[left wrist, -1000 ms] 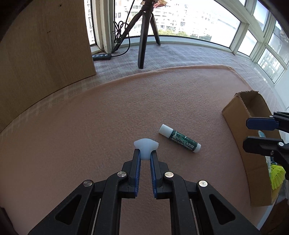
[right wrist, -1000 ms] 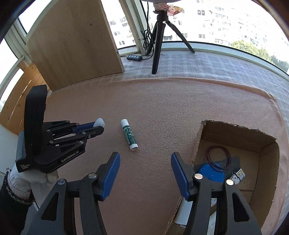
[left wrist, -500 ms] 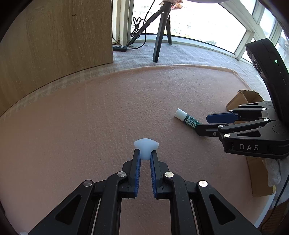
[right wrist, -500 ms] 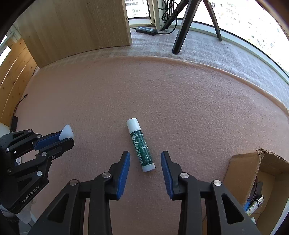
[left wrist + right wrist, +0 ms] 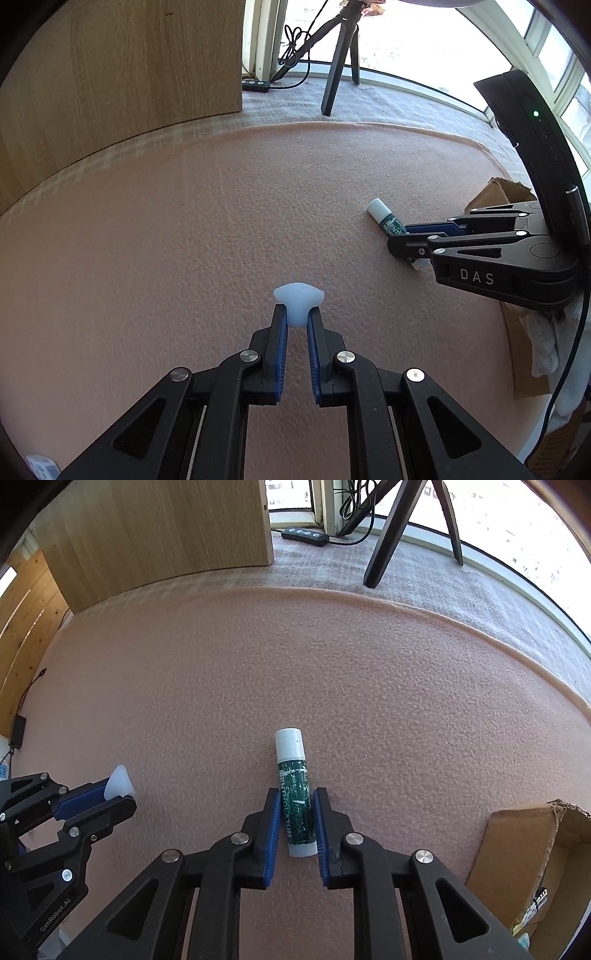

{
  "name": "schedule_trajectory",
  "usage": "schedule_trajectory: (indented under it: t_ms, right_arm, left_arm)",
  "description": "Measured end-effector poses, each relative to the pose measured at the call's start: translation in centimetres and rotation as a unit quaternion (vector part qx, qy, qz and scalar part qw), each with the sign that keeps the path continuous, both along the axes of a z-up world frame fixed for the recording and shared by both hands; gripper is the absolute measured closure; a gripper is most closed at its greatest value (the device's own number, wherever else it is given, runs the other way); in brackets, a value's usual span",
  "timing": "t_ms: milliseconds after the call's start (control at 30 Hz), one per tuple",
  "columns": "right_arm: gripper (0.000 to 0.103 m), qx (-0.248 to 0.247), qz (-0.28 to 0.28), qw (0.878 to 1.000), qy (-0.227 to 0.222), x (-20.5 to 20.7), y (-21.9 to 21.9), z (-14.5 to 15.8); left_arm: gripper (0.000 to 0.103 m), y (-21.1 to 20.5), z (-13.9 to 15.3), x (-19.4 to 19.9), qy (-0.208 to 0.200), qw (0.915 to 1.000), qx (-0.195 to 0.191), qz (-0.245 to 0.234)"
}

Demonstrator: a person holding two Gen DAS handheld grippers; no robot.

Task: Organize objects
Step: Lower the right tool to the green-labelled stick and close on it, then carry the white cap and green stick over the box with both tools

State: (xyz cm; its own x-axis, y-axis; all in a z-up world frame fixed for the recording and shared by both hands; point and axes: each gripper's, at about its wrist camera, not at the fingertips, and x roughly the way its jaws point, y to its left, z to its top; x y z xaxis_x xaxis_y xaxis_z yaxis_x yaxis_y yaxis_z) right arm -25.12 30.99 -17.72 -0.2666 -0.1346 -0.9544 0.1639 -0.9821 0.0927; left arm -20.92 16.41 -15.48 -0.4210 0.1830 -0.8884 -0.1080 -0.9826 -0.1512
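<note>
A green-labelled tube with a white cap (image 5: 295,790) lies on the pink mat (image 5: 295,664). My right gripper (image 5: 294,801) has its blue pads on both sides of the tube's lower half, closed in against it. It also shows in the left wrist view (image 5: 402,236), with the tube's cap end (image 5: 382,216) sticking out. My left gripper (image 5: 298,314) is shut on a small pale translucent cap-like piece (image 5: 298,301), held just above the mat; the piece is seen from the right wrist too (image 5: 118,782).
A cardboard box (image 5: 524,853) with small items inside stands at the right. A tripod (image 5: 340,55), a power strip (image 5: 304,535) and a wooden panel (image 5: 122,70) stand beyond the mat's far edge.
My right gripper moved left from the box to the tube, came down and narrowed its jaws around it. My left gripper stays shut on the pale piece.
</note>
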Motion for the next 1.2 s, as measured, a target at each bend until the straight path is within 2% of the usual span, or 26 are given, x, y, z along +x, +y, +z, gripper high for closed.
schedule_trajectory:
  t_ms: [267,500,867,1200]
  right_arm:
    - [0.089,-0.026,-0.018,0.999,0.016,2.1,0.9,0.9]
    - [0.089,-0.056,-0.035,0.996,0.056,6.0,2.6,4.2]
    - [0.089,-0.072,-0.092,0.986,0.123,12.8,8.4,9.7]
    - [0.089,-0.06,-0.166,0.973,0.146,18.3,15.2,11.3]
  left_arm:
    - [0.092,0.5,0.7,0.9,0.005,0.9999,0.01,0.0]
    - [0.092,2.1,2.6,1.2,0.023,0.9995,0.015,-0.016]
    - [0.092,8.4,5.6,1.2,0.055,0.9952,0.025,-0.077]
    - [0.092,15.4,6.5,0.6,0.065,0.9885,0.032,-0.133]
